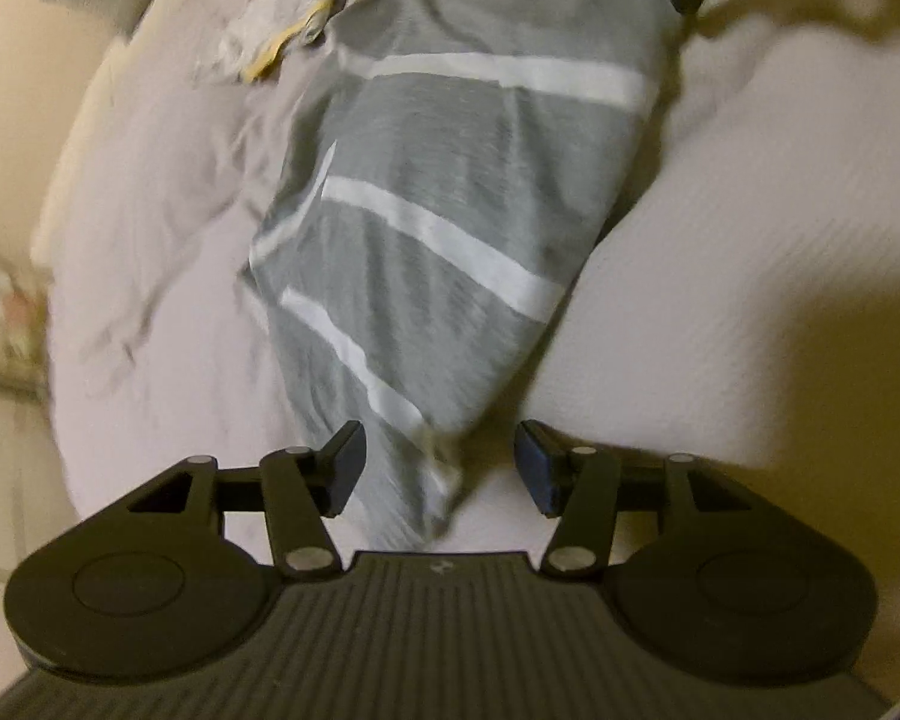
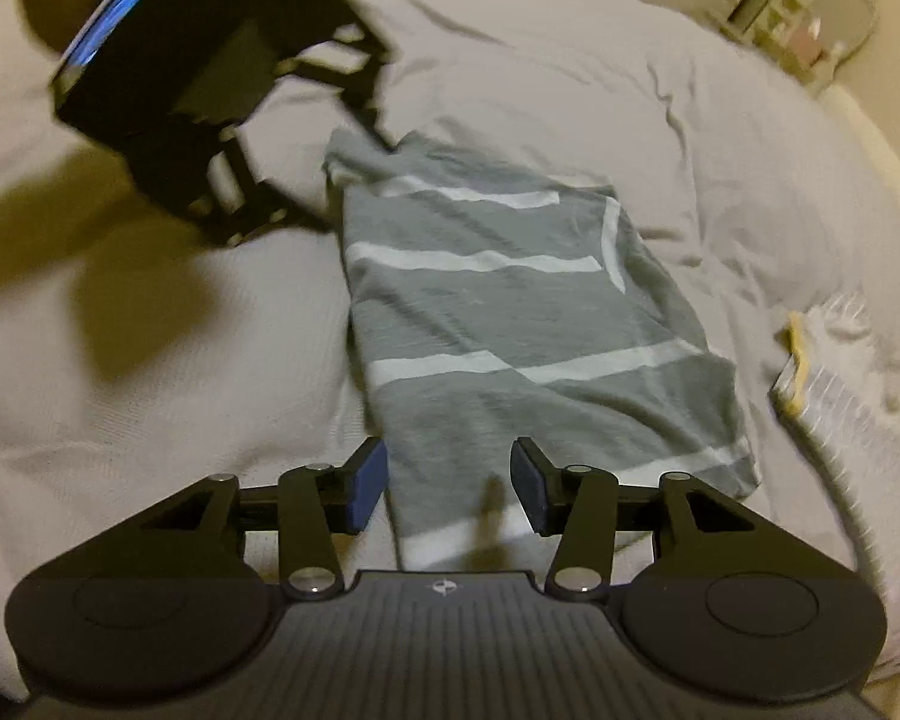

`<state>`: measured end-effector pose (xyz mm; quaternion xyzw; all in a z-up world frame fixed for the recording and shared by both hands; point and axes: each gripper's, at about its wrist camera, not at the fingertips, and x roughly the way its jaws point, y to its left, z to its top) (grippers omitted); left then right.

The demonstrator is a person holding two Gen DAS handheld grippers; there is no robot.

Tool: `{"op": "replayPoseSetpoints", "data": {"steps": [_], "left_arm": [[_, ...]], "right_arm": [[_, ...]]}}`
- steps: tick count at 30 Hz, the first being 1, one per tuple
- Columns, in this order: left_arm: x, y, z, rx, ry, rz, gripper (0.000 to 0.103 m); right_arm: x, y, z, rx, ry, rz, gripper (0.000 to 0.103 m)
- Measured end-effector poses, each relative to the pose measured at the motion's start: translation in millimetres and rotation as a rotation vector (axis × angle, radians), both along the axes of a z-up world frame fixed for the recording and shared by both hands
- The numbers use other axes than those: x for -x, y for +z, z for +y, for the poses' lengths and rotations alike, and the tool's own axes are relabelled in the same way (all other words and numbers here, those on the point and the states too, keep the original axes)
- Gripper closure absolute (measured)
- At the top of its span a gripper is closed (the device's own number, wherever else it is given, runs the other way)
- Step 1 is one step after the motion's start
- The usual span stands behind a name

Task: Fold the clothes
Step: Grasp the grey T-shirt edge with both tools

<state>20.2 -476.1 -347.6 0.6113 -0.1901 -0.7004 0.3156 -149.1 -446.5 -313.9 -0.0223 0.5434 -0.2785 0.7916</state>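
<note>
White bedsheet [image 2: 570,90], striped grey shirt [image 2: 510,312] folded, left gripper [image 1: 440,468] released, right gripper [image 2: 448,486] released.

Grey white-striped cotton shirt [image 1: 450,192]: near corner motion-blurred between left tongs [image 1: 439,468]. Small items [image 2: 804,30] far right beyond right tongs [image 2: 448,483]: blurred, unidentifiable.

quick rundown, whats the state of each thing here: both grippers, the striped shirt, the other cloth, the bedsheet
left gripper: open, jaws either side of one end of the shirt, not clamped
right gripper: open, over the opposite end of the shirt
grey striped shirt: folded into a narrow strip, lying flat on the bed
white and yellow cloth: crumpled beside the shirt, unfolded
bedsheet: spread out, wrinkled
</note>
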Motion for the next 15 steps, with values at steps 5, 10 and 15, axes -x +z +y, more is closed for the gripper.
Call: {"op": "replayPoseSetpoints", "data": {"steps": [5, 10, 15], "left_arm": [[-2, -21, -14, 0.094, -0.102, -0.013, 0.052], [-17, -21, -32, 0.153, -0.017, -0.008, 0.053], [-9, -31, -24, 0.159, -0.100, -0.048, 0.076]], "right_arm": [[-30, -38, 14, 0.127, -0.033, 0.122, 0.053], [-17, -41, 12, 0.222, -0.091, 0.150, 0.057], [-9, -49, 8, 0.266, -0.061, 0.185, 0.061]]}}
